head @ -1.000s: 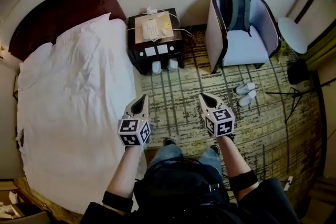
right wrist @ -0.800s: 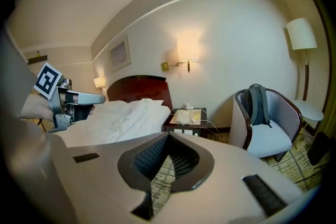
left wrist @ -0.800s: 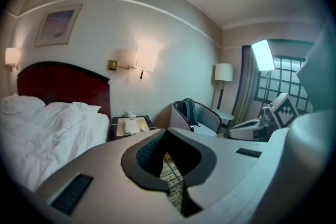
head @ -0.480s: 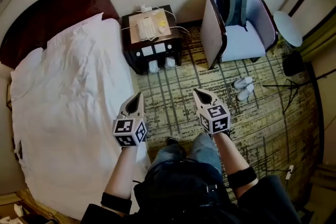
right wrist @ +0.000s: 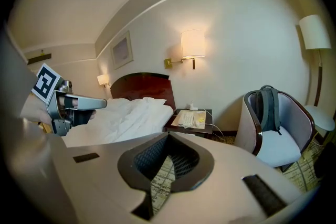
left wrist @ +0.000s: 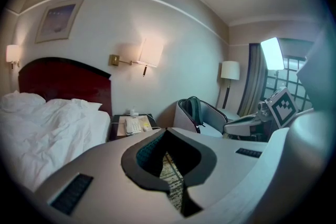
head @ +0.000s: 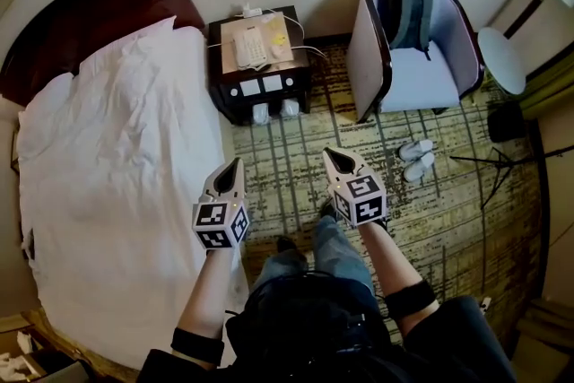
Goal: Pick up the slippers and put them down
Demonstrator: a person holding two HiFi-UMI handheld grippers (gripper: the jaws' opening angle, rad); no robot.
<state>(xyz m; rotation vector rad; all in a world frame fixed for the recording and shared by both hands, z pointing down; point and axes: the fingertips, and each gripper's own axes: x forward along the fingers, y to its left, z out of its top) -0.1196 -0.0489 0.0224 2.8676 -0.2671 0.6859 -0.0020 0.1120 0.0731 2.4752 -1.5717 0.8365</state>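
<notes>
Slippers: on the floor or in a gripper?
On the floor. The white slippers lie side by side before the armchair; left gripper and right gripper are shut, empty.

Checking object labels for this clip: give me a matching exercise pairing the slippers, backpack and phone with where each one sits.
Things:
1. slippers
2. backpack
3. phone

Places:
A. on the nightstand
B. in the armchair
C. on the carpet, in front of the armchair

Pairs: 1-C, 2-B, 3-A
</notes>
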